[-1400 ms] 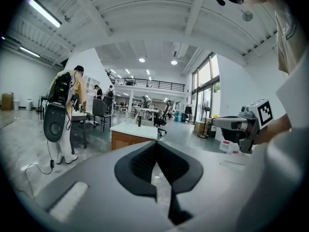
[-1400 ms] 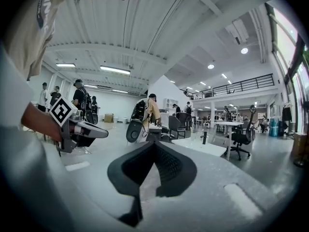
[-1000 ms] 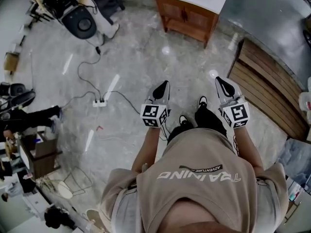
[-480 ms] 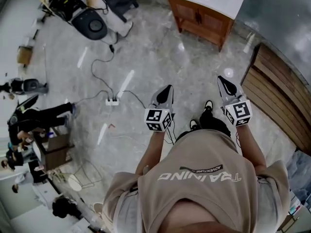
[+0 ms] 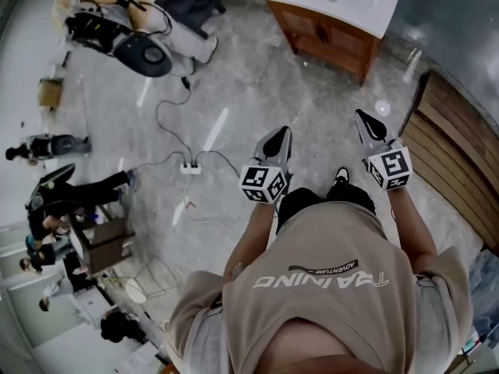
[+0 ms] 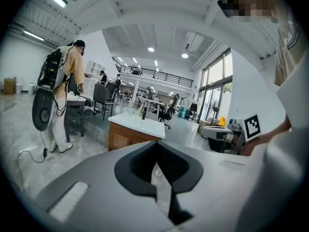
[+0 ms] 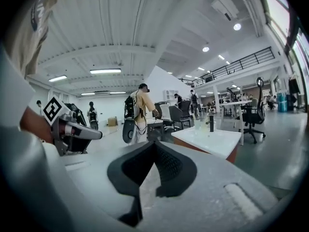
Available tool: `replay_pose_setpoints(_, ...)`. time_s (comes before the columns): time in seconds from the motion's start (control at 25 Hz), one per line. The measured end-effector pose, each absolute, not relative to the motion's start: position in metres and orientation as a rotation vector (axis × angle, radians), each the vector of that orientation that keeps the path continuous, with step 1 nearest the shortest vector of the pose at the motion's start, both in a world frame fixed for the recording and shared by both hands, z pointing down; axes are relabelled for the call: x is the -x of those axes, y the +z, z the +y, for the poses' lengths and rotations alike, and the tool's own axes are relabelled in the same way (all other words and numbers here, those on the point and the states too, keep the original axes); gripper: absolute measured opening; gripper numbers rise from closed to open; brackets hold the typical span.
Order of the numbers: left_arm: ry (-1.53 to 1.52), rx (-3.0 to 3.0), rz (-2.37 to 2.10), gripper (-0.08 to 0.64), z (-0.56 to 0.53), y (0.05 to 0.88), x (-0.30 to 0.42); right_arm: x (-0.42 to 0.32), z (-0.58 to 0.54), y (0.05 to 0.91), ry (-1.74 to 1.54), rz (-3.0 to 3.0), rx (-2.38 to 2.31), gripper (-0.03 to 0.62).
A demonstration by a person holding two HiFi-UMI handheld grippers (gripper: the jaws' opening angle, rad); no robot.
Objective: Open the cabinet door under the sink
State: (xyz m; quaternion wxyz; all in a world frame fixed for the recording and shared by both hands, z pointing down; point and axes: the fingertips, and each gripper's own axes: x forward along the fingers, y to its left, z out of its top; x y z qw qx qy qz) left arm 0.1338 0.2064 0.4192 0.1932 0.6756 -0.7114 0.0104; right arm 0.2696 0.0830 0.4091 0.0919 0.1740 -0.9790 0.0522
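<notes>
In the head view the left gripper (image 5: 279, 137) and right gripper (image 5: 365, 121) are held out in front of the person's body on forward-stretched forearms, side by side but apart, noses pointing ahead and slightly down. The sink cabinet (image 5: 331, 33) stands well ahead of both, across open floor, a little nearer the right gripper's line. Its cabinet door (image 5: 343, 44) looks closed and untouched. I judge the step in hand to be the approach: neither tool is within reach of the door. In the left gripper view, the left gripper (image 6: 156, 151) has its jaws brought together with nothing between them. The cabinet (image 6: 126, 138) sits beyond and just left of the tips, under its white sink top (image 6: 137, 123). In the right gripper view, the right gripper (image 7: 154, 146) is likewise closed and empty. The sink top (image 7: 212, 139) lies ahead to its right, the door face hardly shown. Next, the person probably needs to close the distance, lower a gripper to handle height and part its jaws.
</notes>
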Motion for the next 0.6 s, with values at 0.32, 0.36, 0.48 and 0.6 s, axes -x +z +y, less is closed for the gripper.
replay_pose_setpoints(0.32,0.078,-1.820,-2.021,0.017,0.192,0.433,-0.078,-0.232,0.050,0.412,0.175,-2.881,-0.502,0.002)
replay_pose_setpoints(0.36,0.079,-1.841,-2.014,0.017,0.184,0.433,-0.074,-0.227,0.044,0.413,0.169,-2.871,-0.518,0.002)
replay_pose_setpoints(0.48,0.087,-1.937,-1.974,0.017,0.159,0.432,-0.058,-0.204,0.040,0.412,-0.023,-2.825,-0.532,0.002)
replay_pose_setpoints(0.6,0.085,-2.025,-1.938,0.017,0.139,0.423,-0.038,-0.174,0.049,0.399,-0.137,-2.812,-0.517,0.002)
